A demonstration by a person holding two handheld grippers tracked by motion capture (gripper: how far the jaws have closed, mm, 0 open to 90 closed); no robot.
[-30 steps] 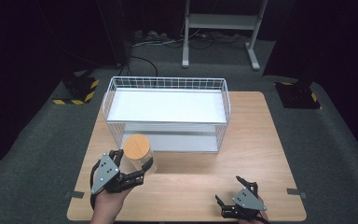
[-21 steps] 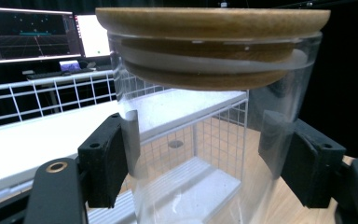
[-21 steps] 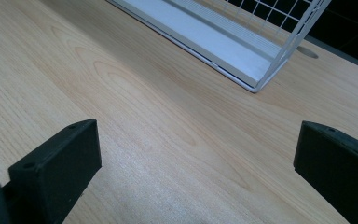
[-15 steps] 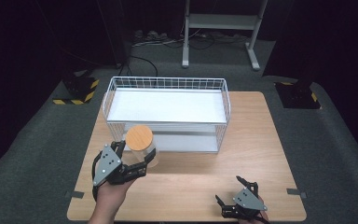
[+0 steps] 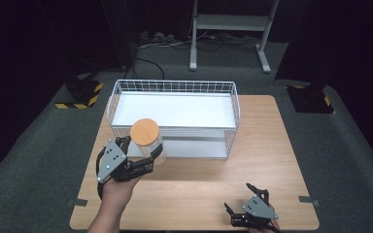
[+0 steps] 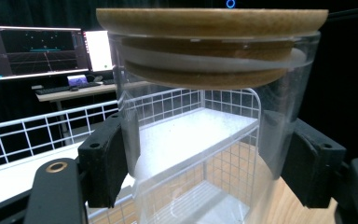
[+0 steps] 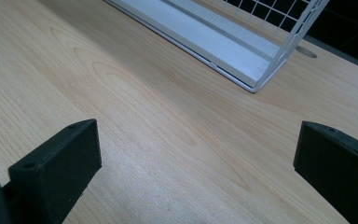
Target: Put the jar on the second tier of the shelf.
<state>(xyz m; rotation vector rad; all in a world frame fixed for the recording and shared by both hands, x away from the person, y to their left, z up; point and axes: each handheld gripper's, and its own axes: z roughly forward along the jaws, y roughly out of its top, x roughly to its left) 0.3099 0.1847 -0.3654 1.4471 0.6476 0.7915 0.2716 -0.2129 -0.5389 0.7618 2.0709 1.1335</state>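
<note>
We find the left gripper (image 5: pixel 143 158) clamped on a clear jar (image 5: pixel 149 145) with a round wooden lid (image 5: pixel 144 131). In the left gripper view its two black pads press the glass wall (image 6: pixel 200 154) from either side, below the lid (image 6: pixel 212 28). The jar is held off the table (image 5: pixel 199 189), at the front left corner of the white wire basket (image 5: pixel 175 87), with the lid standing about level with the basket's rim.

The right gripper (image 5: pixel 245 216) rests low at the near right edge of the table, well apart from the jar. In its own view the jaws stand wide with nothing between them but bare wood (image 7: pixel 168 140), the basket corner (image 7: pixel 261 70) ahead.

We judge the work in hand to be lifting the jar into the basket. Risks from here:

- Slip. The pads bear on smooth curved glass and grip only two narrow patches — any loosening or a sudden jerk could let the jar slide down or twist out.
- Rim strike. The base of the jar looks lower than the top wire; moving forward without more height would knock the glass against the basket and could shove the basket back.
- Lid. We cannot tell how firmly it sits; tilting the jar could let it shift or drop.
- Hard landing. Letting go above the white floor (image 5: pixel 175 109) of the basket would risk a crack or a topple.
</note>
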